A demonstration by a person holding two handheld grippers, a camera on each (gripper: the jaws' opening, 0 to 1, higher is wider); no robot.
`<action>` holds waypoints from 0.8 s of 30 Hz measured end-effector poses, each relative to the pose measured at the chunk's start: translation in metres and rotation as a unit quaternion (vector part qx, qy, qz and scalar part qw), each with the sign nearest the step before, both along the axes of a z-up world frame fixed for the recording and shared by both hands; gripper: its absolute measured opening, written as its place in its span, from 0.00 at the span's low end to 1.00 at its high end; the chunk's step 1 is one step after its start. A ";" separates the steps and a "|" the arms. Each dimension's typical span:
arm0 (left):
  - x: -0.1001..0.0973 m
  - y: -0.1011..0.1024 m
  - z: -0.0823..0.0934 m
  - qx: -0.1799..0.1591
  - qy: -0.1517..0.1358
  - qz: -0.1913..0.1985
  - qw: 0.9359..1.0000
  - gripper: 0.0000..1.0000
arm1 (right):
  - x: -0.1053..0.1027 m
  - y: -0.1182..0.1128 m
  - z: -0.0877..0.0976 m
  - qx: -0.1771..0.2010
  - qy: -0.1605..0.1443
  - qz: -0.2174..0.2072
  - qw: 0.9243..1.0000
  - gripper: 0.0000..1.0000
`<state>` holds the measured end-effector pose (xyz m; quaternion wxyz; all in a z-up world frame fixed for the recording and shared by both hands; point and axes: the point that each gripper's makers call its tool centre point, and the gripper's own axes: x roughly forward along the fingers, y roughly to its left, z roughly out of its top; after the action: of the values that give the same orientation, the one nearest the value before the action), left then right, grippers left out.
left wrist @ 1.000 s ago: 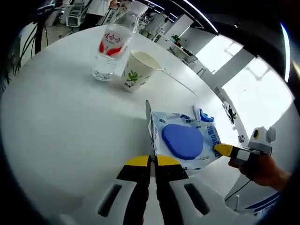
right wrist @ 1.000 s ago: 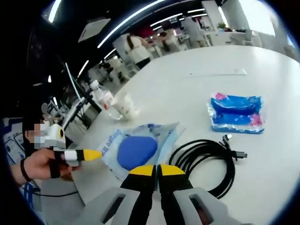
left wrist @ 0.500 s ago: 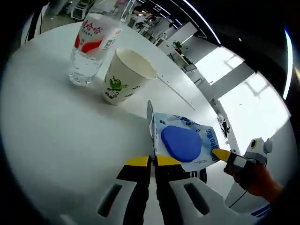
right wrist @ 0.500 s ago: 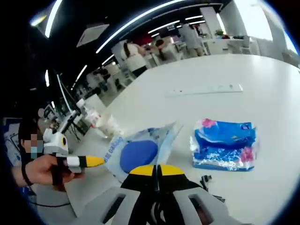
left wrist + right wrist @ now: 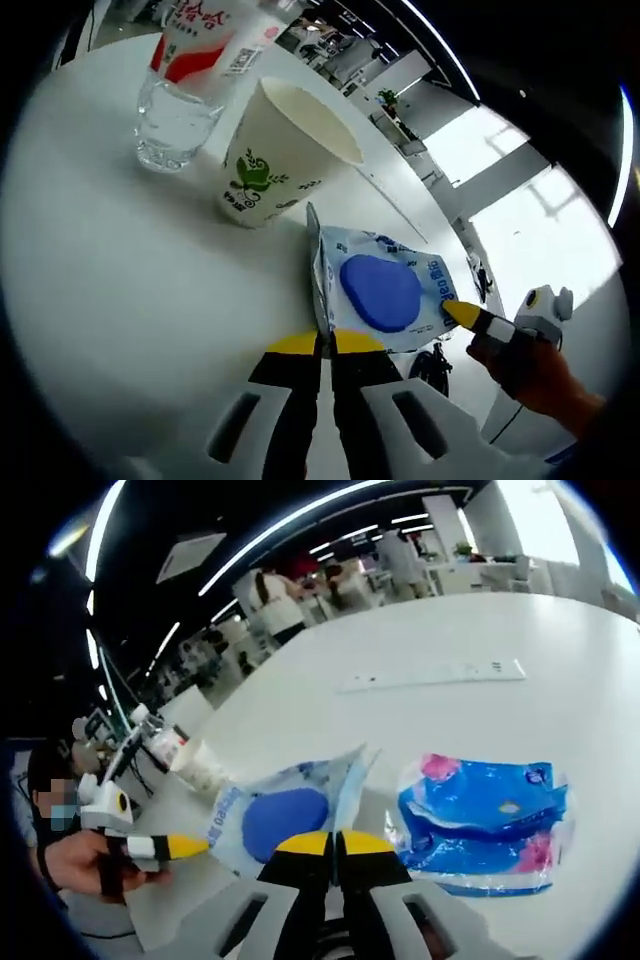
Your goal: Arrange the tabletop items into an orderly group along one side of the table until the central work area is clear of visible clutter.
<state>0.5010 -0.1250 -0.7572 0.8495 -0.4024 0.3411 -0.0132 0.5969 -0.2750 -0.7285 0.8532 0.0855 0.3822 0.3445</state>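
The left gripper point(image 5: 327, 343) and right gripper point(image 5: 335, 842) look alike: black fingers point(image 5: 296, 362) with yellow tips rising from pale grey bodies with dark slots.

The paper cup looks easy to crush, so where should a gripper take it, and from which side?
Probably pinch the paper cup wall at its rim, one jaw inside, one outside, coming from above on the side away from the bottle. It stands upright, mouth open, the bottle close beside it.
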 end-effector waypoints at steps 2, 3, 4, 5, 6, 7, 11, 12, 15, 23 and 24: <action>0.004 0.002 0.001 -0.003 -0.004 0.006 1.000 0.00 | 0.003 -0.001 -0.002 0.002 0.000 -0.005 1.000 0.00; 0.006 0.002 0.001 -0.004 -0.006 0.007 1.000 0.00 | 0.003 -0.001 0.001 0.002 -0.002 -0.009 1.000 0.00; 0.007 0.001 0.002 -0.006 -0.008 0.008 1.000 0.00 | 0.006 -0.003 0.002 0.000 -0.008 -0.013 1.000 0.00; 0.009 0.001 0.002 -0.009 -0.010 0.010 1.000 0.00 | 0.008 -0.004 0.001 -0.003 -0.012 -0.016 1.000 0.00; 0.011 0.001 0.003 -0.012 -0.011 0.014 1.000 0.00 | 0.010 -0.007 -0.002 -0.005 -0.009 -0.020 1.000 0.01; 0.014 0.000 0.003 -0.016 -0.014 0.019 1.000 0.00 | 0.011 -0.008 -0.004 -0.005 -0.007 -0.023 1.000 0.01; 0.020 -0.006 0.005 -0.024 -0.017 0.023 0.999 0.00 | 0.012 -0.018 -0.006 -0.002 0.001 -0.047 0.999 0.01; 0.024 -0.008 0.005 -0.022 -0.019 0.021 0.999 0.00 | 0.012 -0.020 -0.006 -0.004 0.000 -0.048 0.999 0.01; 0.030 -0.008 0.004 -0.019 -0.026 0.023 0.999 0.00 | 0.008 -0.027 -0.007 -0.016 0.001 -0.052 0.999 0.02; 0.036 0.005 0.004 -0.008 -0.034 0.047 0.998 0.00 | 0.006 -0.016 -0.008 -0.009 0.004 -0.045 0.999 0.01; 0.035 0.009 0.004 -0.004 -0.035 0.053 0.998 0.00 | 0.006 -0.012 -0.009 -0.007 0.006 -0.039 0.999 0.01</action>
<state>0.5363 -0.1160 -0.7527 0.8586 -0.4229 0.2895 0.0161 0.6026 -0.2871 -0.7371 0.8642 0.0966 0.3862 0.3078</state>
